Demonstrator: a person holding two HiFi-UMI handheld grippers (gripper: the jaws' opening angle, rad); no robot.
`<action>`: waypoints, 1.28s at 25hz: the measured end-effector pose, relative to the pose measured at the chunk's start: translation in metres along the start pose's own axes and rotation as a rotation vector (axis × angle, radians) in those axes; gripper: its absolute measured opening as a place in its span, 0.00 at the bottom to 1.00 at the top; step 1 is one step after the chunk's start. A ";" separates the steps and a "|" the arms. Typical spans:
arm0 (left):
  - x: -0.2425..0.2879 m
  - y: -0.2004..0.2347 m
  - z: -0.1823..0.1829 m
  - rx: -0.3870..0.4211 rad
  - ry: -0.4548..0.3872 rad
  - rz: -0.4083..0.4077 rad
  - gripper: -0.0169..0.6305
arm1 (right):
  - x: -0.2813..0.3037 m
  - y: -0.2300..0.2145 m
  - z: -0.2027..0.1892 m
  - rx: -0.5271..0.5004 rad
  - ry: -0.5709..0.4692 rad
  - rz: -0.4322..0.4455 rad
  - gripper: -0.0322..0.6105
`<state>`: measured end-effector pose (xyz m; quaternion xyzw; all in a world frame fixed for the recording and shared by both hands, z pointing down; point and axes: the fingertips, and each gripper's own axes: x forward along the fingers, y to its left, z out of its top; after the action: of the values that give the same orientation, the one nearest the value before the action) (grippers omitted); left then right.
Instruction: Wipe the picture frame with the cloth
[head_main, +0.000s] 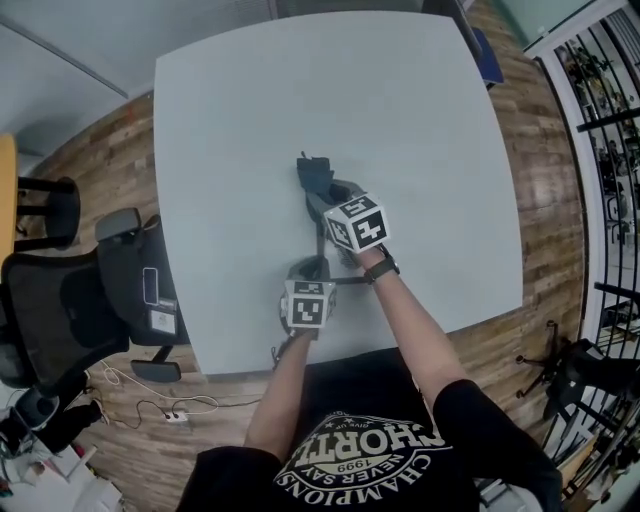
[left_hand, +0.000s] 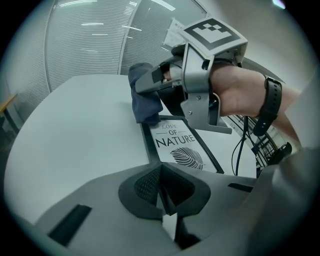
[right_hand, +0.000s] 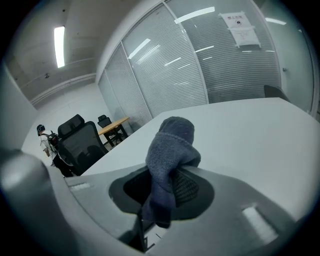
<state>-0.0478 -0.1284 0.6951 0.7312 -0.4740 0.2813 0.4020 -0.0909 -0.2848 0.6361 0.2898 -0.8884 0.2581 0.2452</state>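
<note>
Right now the right gripper (right_hand: 162, 189) has its fingers clamped on the blue-grey cloth (right_hand: 172, 145), which hangs down onto the far left corner of the picture frame (left_hand: 179, 145) (a leaf print, lying flat on the pale surface (head_main: 400, 120)). The left gripper (left_hand: 161, 194) sits at the frame's near end, fingers closed together with nothing visible between them.

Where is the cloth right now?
The cloth is pinched in the right hand-held gripper, ahead of the person. In the left gripper view its hanging end meets the far corner of the frame lying on the table.
</note>
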 end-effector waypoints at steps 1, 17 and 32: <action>0.000 0.000 0.000 0.000 -0.001 0.001 0.03 | 0.003 -0.002 -0.002 -0.005 0.006 -0.003 0.19; 0.001 -0.004 0.001 0.018 0.027 0.031 0.03 | -0.036 -0.071 -0.044 -0.086 0.068 -0.133 0.19; -0.001 -0.008 0.002 -0.021 0.033 0.021 0.03 | -0.100 -0.122 -0.051 0.012 0.047 -0.228 0.19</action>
<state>-0.0410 -0.1279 0.6905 0.7172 -0.4780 0.2927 0.4142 0.0731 -0.3010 0.6540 0.3844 -0.8421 0.2405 0.2921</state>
